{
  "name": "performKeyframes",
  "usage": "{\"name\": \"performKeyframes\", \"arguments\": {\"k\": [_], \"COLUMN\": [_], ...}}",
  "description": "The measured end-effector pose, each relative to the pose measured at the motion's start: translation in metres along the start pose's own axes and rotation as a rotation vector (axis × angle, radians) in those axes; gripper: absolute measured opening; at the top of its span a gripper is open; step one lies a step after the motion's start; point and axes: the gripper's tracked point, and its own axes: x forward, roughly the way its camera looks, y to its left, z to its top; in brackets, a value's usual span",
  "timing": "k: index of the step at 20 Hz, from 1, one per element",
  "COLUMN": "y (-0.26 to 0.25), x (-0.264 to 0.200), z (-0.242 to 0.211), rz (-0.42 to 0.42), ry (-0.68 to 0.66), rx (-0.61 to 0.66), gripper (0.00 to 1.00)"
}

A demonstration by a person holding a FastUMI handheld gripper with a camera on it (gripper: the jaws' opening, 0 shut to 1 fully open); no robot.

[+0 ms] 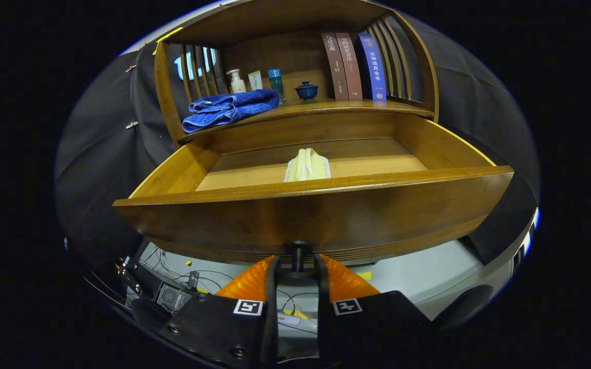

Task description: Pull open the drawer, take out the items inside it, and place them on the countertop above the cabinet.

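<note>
Drawer (316,215) pulled well out of the cabinet. Gripper (298,264) at its front, orange fingers (251,282) pinching the dark knob (298,253) from both sides. Pale green folded cloth (307,165) lies on the drawer floor, mid-width. On the countertop (357,106) above: blue towel (228,108) near left edge.

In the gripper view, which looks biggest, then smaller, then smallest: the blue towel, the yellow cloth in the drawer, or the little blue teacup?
1. Blue towel, widest.
2. Yellow cloth, lying nearer the camera, so its true size against the towel is unsure.
3. Blue teacup, clearly smallest.
</note>
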Motion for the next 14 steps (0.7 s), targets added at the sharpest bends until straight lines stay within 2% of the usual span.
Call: {"name": "performKeyframes", "arguments": {"k": [2, 4, 6, 7, 8, 11, 14], "y": [0.000, 0.001, 0.006, 0.011, 0.014, 0.022, 0.030], "x": [-0.002, -0.011, -0.029, -0.053, -0.047, -0.066, -0.056], "z": [0.000, 0.010, 0.031, 0.042, 0.052, 0.090, 0.133], "rz": [-0.001, 0.000, 0.012, 0.032, 0.042, 0.052, 0.068], "ry": [0.016, -0.008, -0.066, -0.086, -0.100, -0.134, -0.145], "rx": [-0.001, 0.010, 0.052, 0.077, 0.079, 0.050, 0.037], "gripper": [0.36, 0.45, 0.72, 0.86, 1.00, 1.00, 1.00]}}
